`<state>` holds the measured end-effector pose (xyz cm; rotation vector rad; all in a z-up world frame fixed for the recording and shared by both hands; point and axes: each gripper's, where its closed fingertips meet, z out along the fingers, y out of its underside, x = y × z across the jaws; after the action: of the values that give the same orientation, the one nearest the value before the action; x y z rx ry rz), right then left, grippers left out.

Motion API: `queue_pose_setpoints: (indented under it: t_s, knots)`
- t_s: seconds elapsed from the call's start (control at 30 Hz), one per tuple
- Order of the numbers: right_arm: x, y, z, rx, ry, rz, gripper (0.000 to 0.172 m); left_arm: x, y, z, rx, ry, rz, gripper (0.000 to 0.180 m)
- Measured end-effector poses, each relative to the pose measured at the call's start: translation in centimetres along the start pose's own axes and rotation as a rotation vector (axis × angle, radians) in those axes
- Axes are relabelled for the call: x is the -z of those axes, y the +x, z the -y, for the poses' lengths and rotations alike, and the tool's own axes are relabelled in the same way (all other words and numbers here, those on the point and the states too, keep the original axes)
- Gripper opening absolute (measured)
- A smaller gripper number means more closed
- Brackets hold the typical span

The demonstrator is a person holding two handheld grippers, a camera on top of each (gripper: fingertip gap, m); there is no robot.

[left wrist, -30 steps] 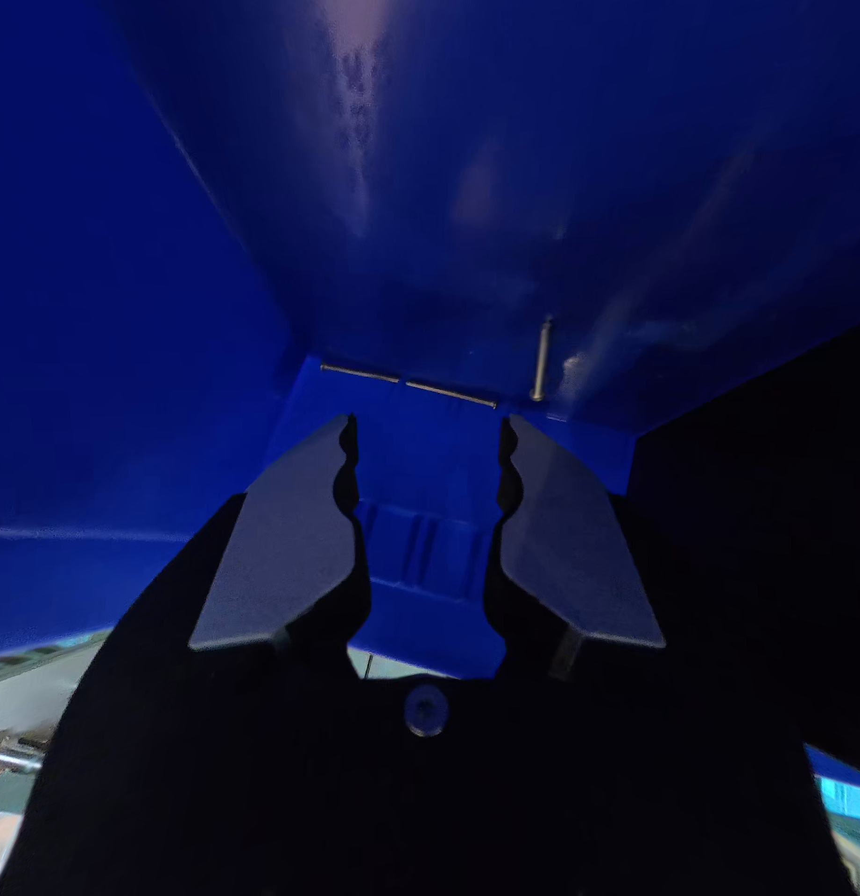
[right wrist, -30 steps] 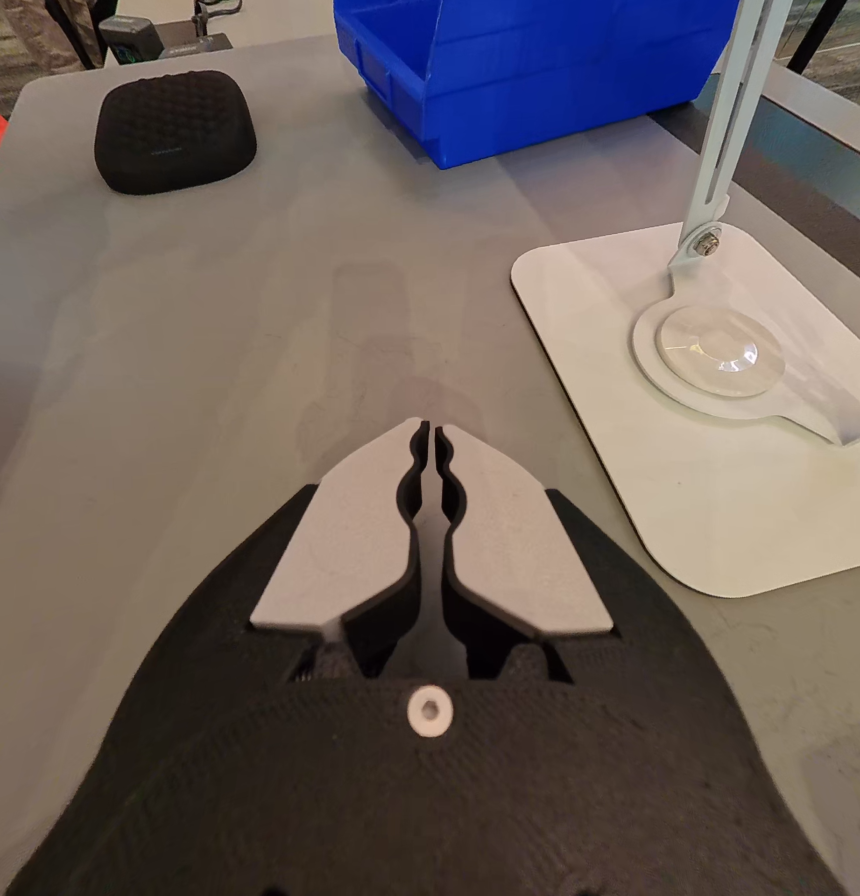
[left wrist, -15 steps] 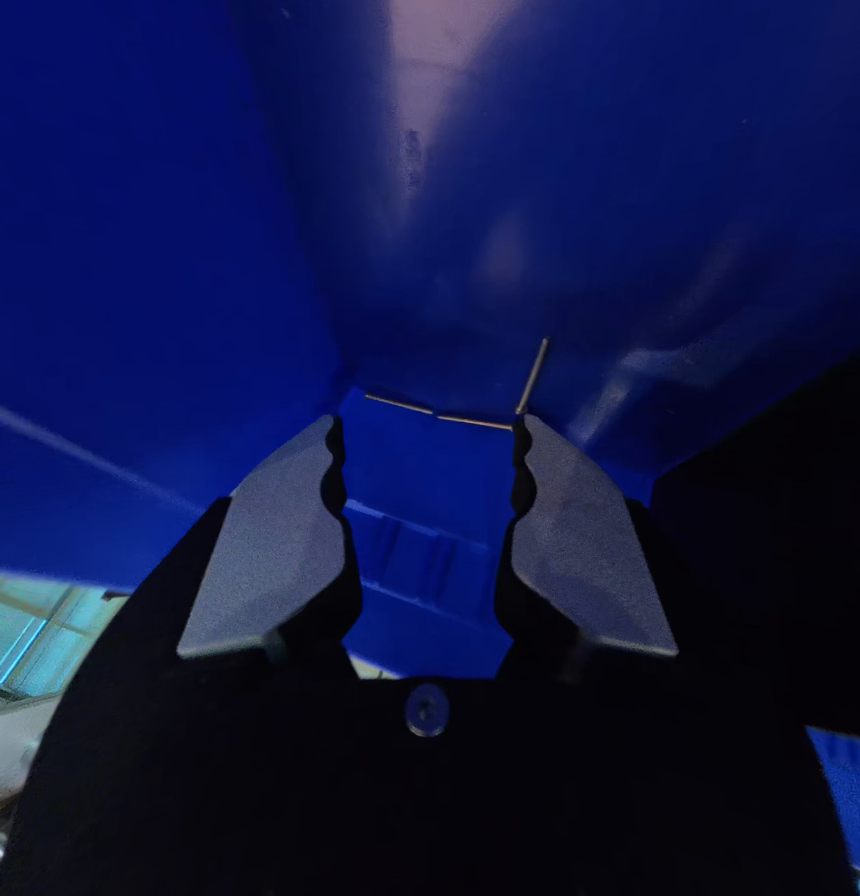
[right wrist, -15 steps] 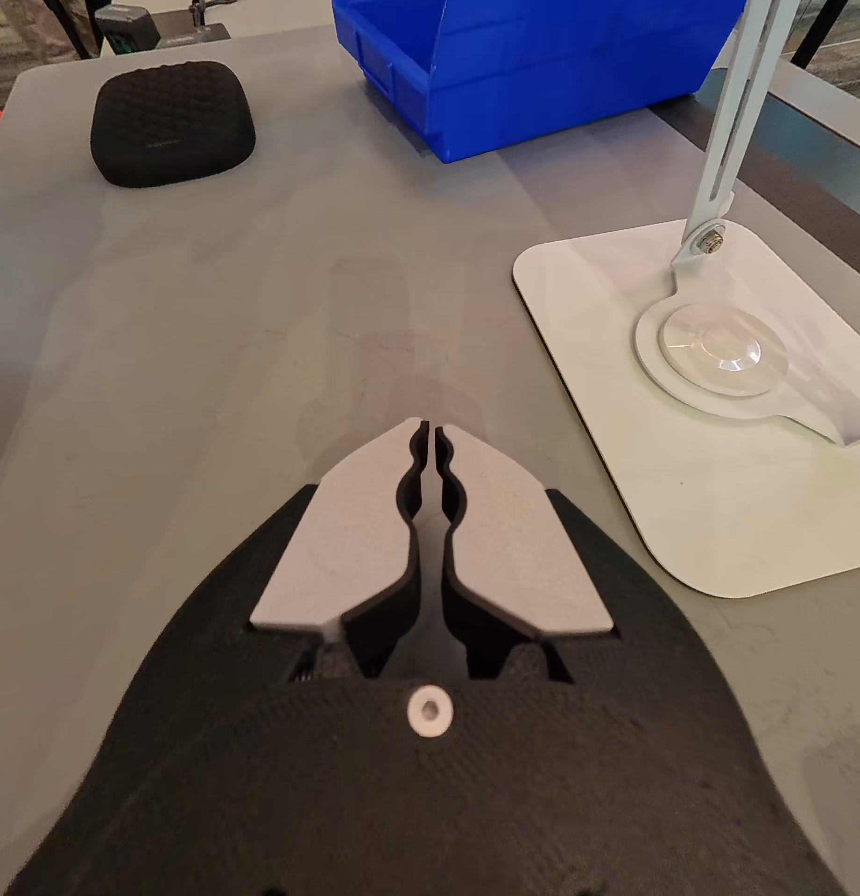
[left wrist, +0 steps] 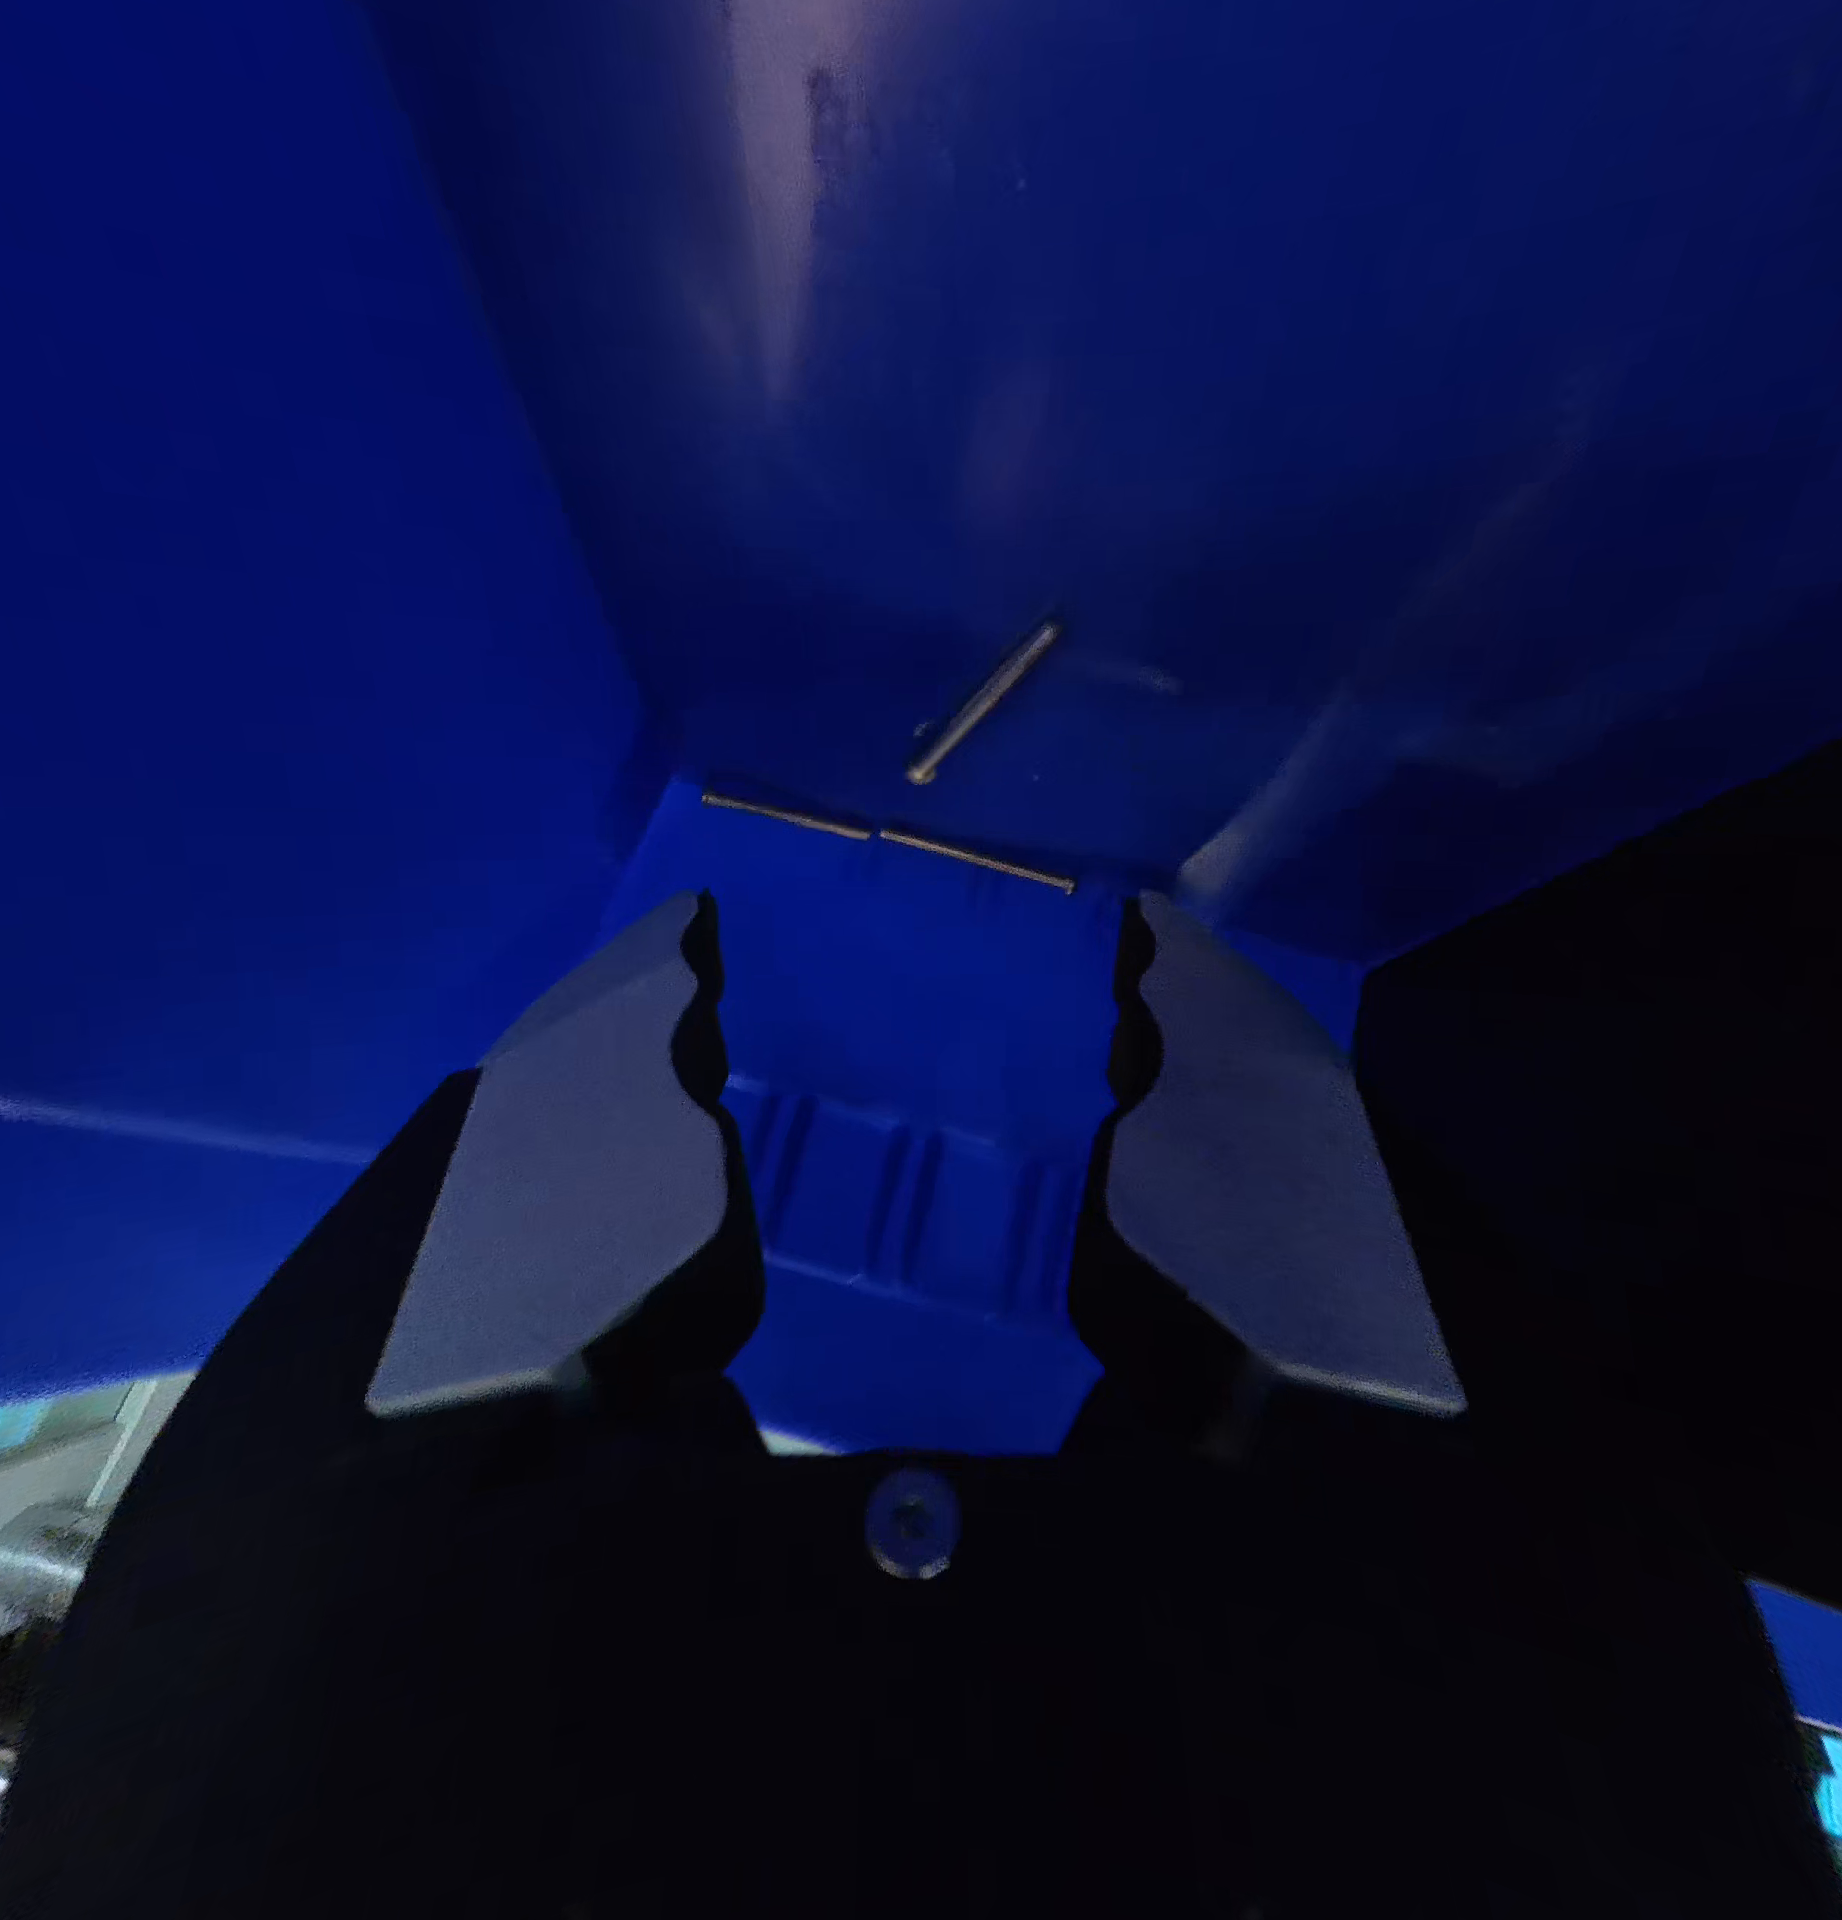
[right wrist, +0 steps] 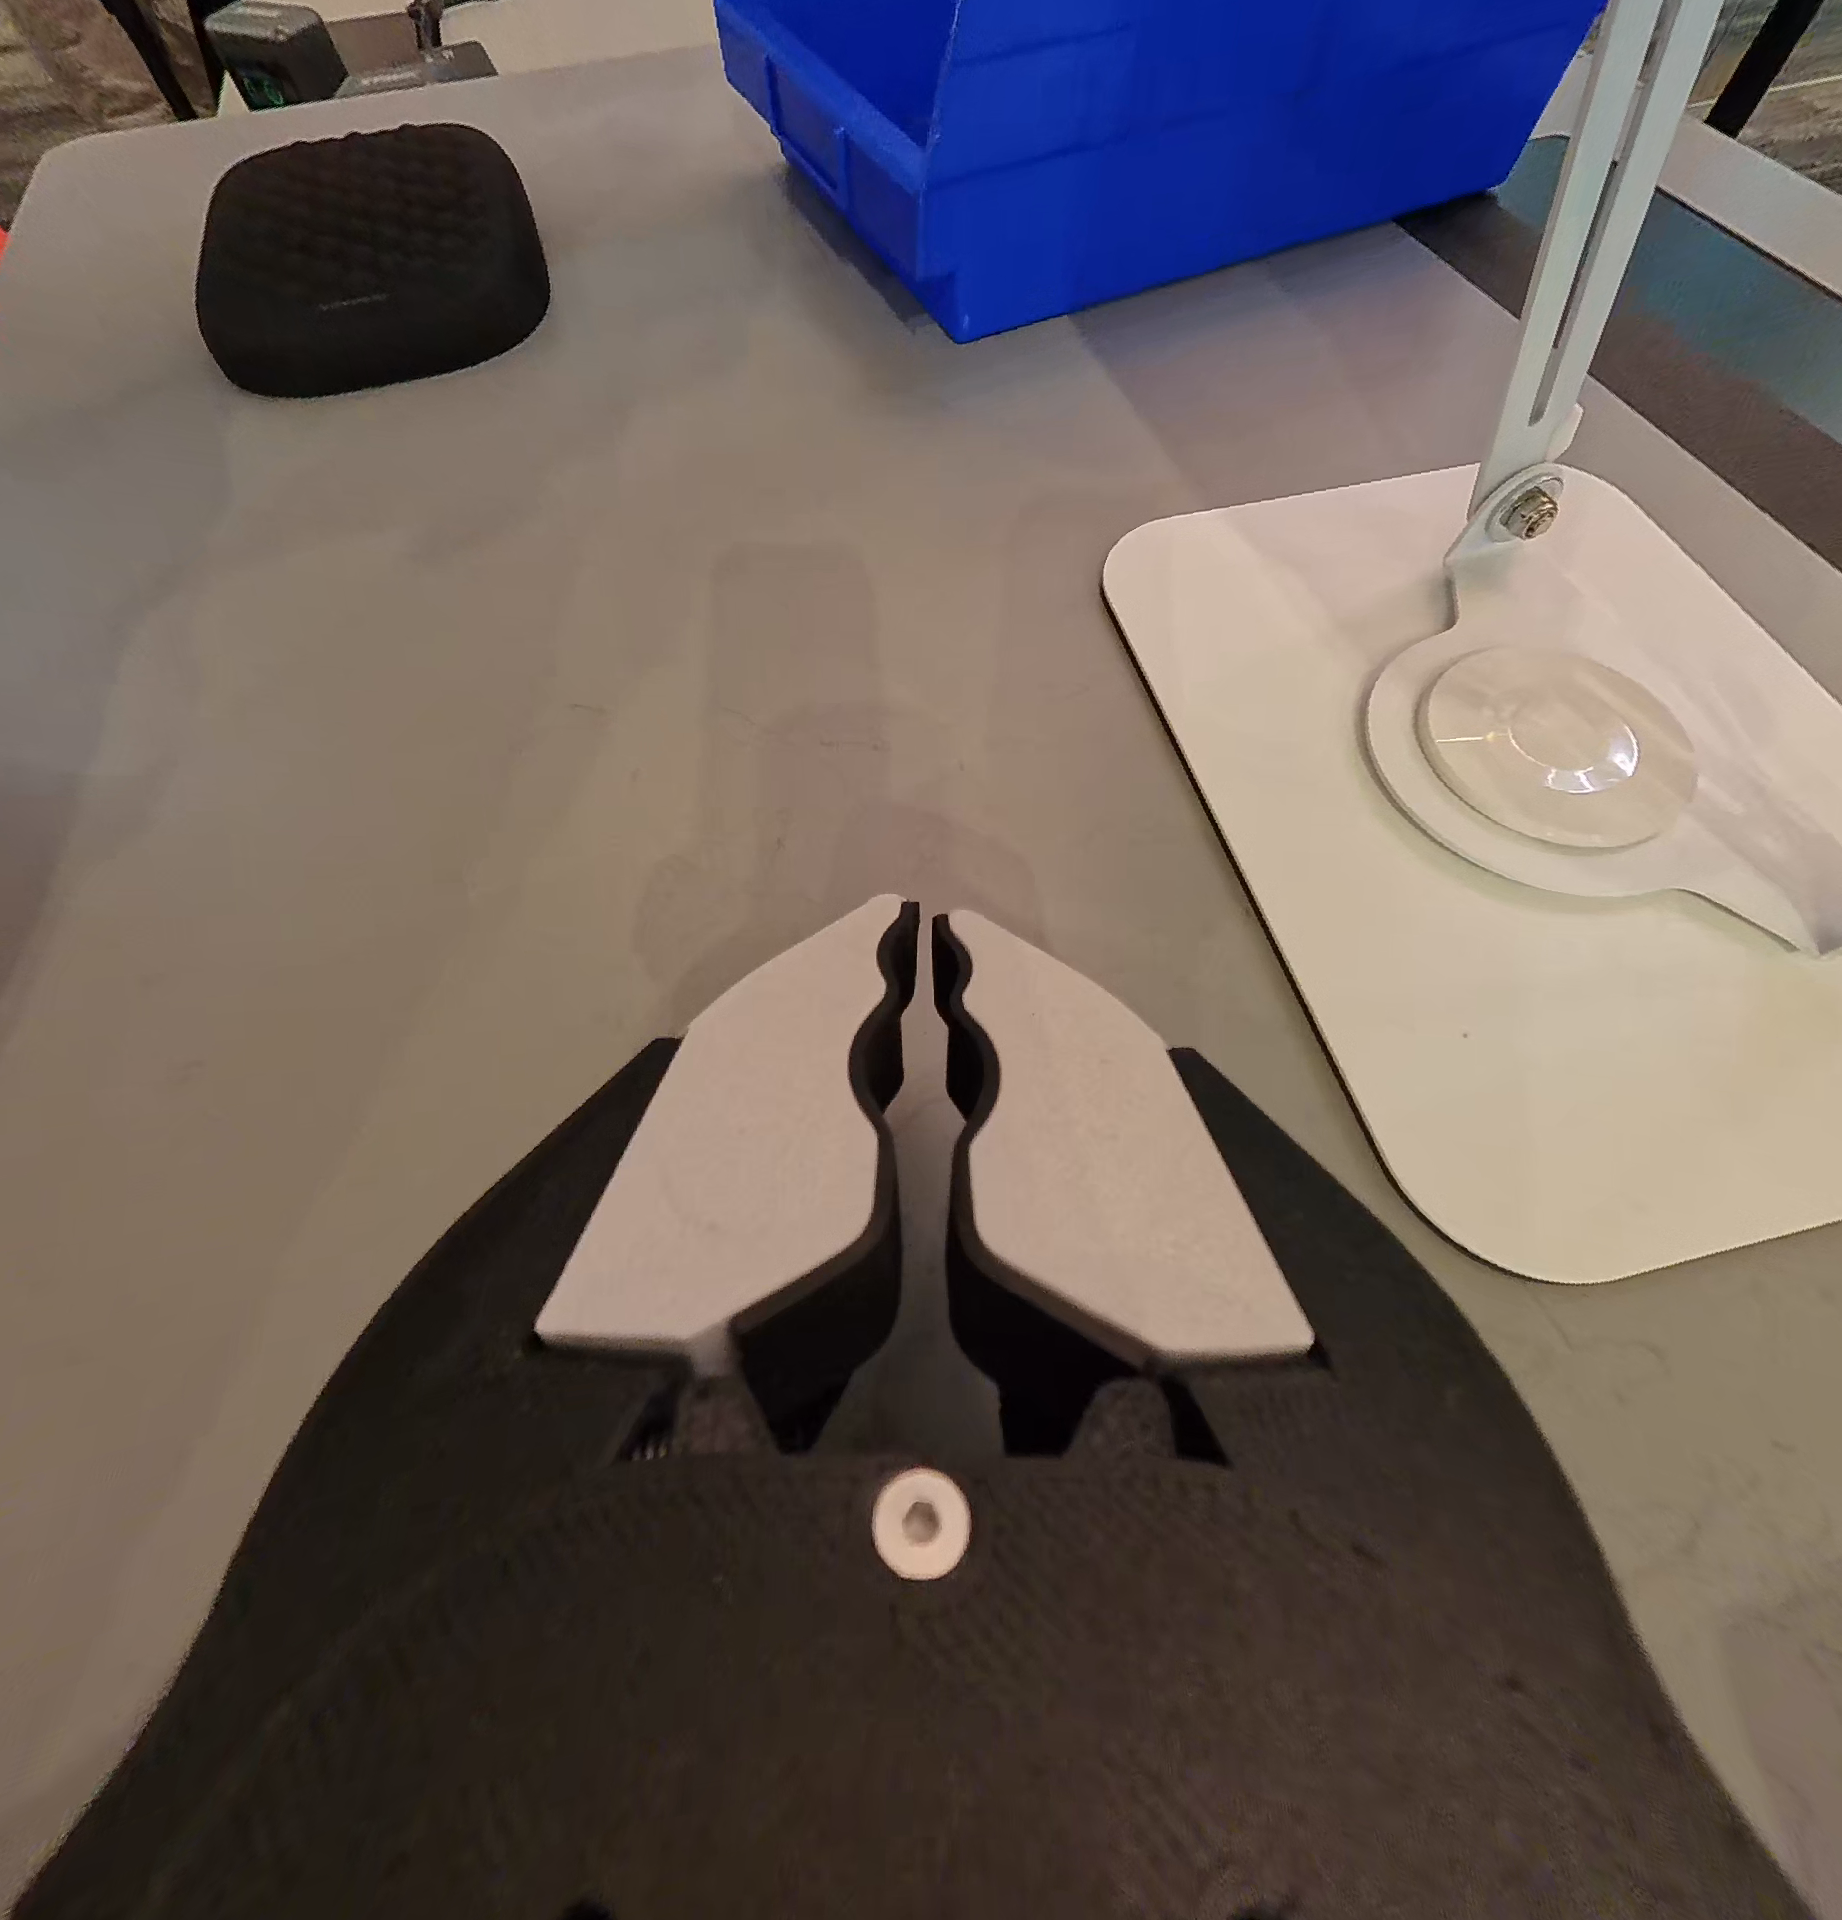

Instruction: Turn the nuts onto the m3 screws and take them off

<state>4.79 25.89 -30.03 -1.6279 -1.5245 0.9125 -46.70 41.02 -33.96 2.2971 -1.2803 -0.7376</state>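
My left gripper (left wrist: 917, 914) is inside a blue plastic bin (left wrist: 273, 520), open and empty. Ahead of its fingertips two thin metal pins (left wrist: 886, 840) lie end to end along the edge of the bin floor, and a third pin (left wrist: 981, 701) lies at an angle a little beyond them. None is between the pads. My right gripper (right wrist: 919, 914) is shut with nothing between its pads, above a grey table (right wrist: 481, 675). The blue bin also shows in the right wrist view (right wrist: 1156, 135), at the far side of the table.
A white stand base (right wrist: 1519, 987) with an upright arm (right wrist: 1582, 249) and a clear round dome (right wrist: 1556, 758) sits right of the right gripper. A black textured pad-like object (right wrist: 366, 260) lies far left. A dark shape (left wrist: 1644, 1039) fills the right of the left wrist view. My right fingertips sit around 55 cm from my left ones.
My left gripper's jaws have opened wider inside the bin. The angled pin has turned and now lies farther from the other two. The right gripper has stayed shut, drifting only slightly over the table.
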Motion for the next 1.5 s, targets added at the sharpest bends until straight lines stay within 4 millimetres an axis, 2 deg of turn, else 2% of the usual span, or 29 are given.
queue_pose_setpoints:
  t_s: [0.07, 0.27, 0.37, 0.6, 0.7, 0.77, 0.8, 0.83, 0.9, 1.17, 1.3, 1.5]
  knots:
    - [0.0, 0.0, 0.0, -0.001, 0.001, 0.0, 0.003, 0.3, 0.7, 0.7, -0.027, 0.043, -0.043, 0.061]
    - [0.0, 0.0, 0.0, 0.001, -0.001, 0.001, 0.003, 1.0, 0.3, 2.1, -0.053, 0.131, -0.023, 0.044]
    - [0.0, 0.0, 0.0, 0.001, -0.002, 0.002, 0.003, 1.7, 0.3, 3.2, -0.127, 0.169, 0.013, 0.034]
    - [0.0, -0.1, 0.0, 0.002, -0.003, 0.002, 0.003, 1.6, 0.4, 3.8, -0.179, 0.19, 0.027, 0.0]
    - [0.1, -0.1, 0.0, 0.001, -0.001, 0.001, 0.003, 1.8, 0.1, 3.9, -0.175, 0.209, 0.054, 0.003]
    - [0.1, 0.0, 0.0, -0.001, 0.0, 0.002, 0.003, 2.3, -0.2, 4.3, -0.136, 0.259, 0.052, 0.014]
    - [0.1, 0.0, 0.0, -0.001, 0.0, 0.002, 0.003, 2.4, -0.7, 4.2, -0.123, 0.258, 0.078, 0.026]
    - [0.1, 0.0, 0.0, -0.001, -0.001, 0.002, 0.003, 2.5, -0.9, 4.1, -0.105, 0.261, 0.075, 0.028]
    - [0.1, -0.1, -0.1, 0.0, -0.004, 0.003, 0.003, 2.9, -0.7, 4.6, -0.081, 0.318, 0.041, 0.029]
    - [0.1, -0.1, -0.1, 0.0, -0.004, 0.004, 0.003, 3.0, -1.4, 5.5, -0.223, 0.338, 0.148, 0.024]
    - [0.1, -0.1, -0.1, -0.001, -0.005, 0.005, 0.003, 3.1, -1.1, 5.9, -0.246, 0.365, 0.122, 0.014]
    - [0.0, -0.2, -0.1, 0.0, -0.008, 0.005, 0.003, 3.1, -1.3, 6.1, -0.259, 0.376, 0.064, 0.016]
